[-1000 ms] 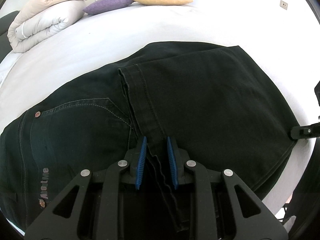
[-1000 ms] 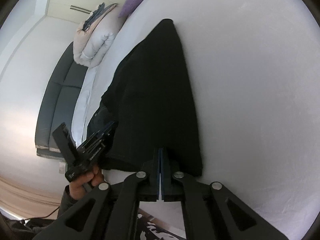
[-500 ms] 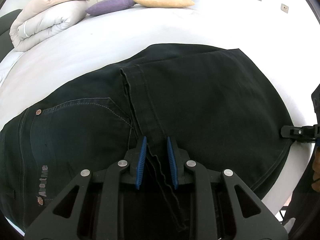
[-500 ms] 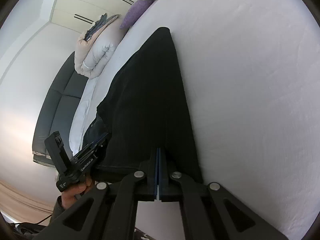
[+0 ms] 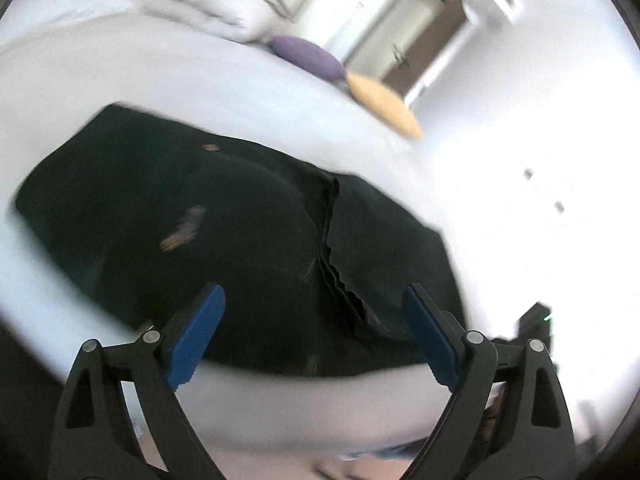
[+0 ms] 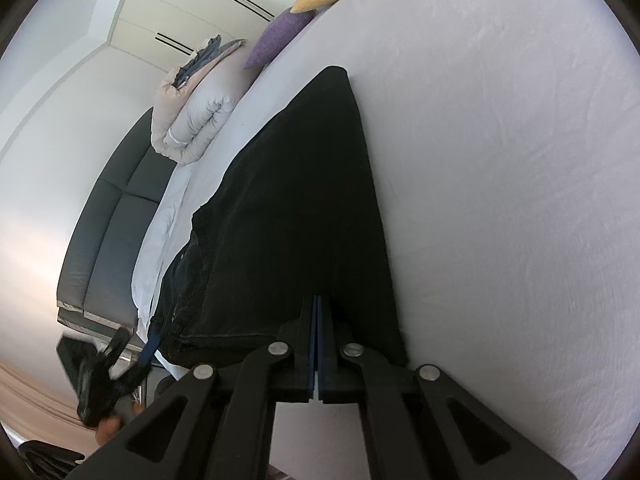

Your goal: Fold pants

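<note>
The black pants (image 5: 248, 236) lie folded on the white bed (image 5: 200, 80), near its front edge. My left gripper (image 5: 316, 324) is open wide and empty, pulled back just above the pants' near edge; the view is blurred. In the right wrist view the pants (image 6: 304, 208) stretch away from me on the bed (image 6: 500, 200). My right gripper (image 6: 317, 312) is shut on the near edge of the pants. The left gripper (image 6: 120, 360) also shows at the lower left there, blurred, off the pants.
A purple pillow (image 5: 306, 56) and a yellow pillow (image 5: 384, 106) lie at the far end of the bed, beside a rolled duvet (image 6: 192, 120). A dark sofa (image 6: 108, 248) stands beyond the bed's left side. A door (image 5: 424, 36) is behind.
My left gripper has let go of the pants' hem, opened wide and pulled back and to the left, tilting the view. My right gripper stays shut on the pants.
</note>
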Motion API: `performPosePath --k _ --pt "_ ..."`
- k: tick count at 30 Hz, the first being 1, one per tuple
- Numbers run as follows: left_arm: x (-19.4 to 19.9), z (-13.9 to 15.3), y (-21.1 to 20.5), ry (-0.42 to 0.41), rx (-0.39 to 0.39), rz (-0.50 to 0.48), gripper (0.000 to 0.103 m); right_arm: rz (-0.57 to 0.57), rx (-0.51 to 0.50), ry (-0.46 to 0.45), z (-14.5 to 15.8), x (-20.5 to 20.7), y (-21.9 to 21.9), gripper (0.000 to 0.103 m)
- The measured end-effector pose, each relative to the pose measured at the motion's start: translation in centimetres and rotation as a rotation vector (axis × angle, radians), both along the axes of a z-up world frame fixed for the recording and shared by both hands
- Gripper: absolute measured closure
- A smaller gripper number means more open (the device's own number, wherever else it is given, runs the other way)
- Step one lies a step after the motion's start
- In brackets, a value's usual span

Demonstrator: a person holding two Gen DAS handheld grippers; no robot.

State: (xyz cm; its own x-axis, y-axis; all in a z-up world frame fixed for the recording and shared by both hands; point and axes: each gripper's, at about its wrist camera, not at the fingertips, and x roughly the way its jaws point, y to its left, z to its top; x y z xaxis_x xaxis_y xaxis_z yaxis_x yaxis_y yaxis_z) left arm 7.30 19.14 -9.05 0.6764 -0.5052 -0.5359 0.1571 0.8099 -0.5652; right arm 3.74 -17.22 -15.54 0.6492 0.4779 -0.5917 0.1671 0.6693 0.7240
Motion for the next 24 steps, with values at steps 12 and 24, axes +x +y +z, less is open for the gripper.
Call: performPosePath --k 12,24 --pt "-0.6 -5.4 12.6 0.162 -0.45 0.359 0.014 -0.02 0.027 -0.002 -0.4 -0.1 -0.3 0.103" --pt "3.4 -7.9 14.0 0.16 -0.598 0.355 0.017 -0.019 0.035 -0.002 -0.3 -0.2 -0.8 0.103"
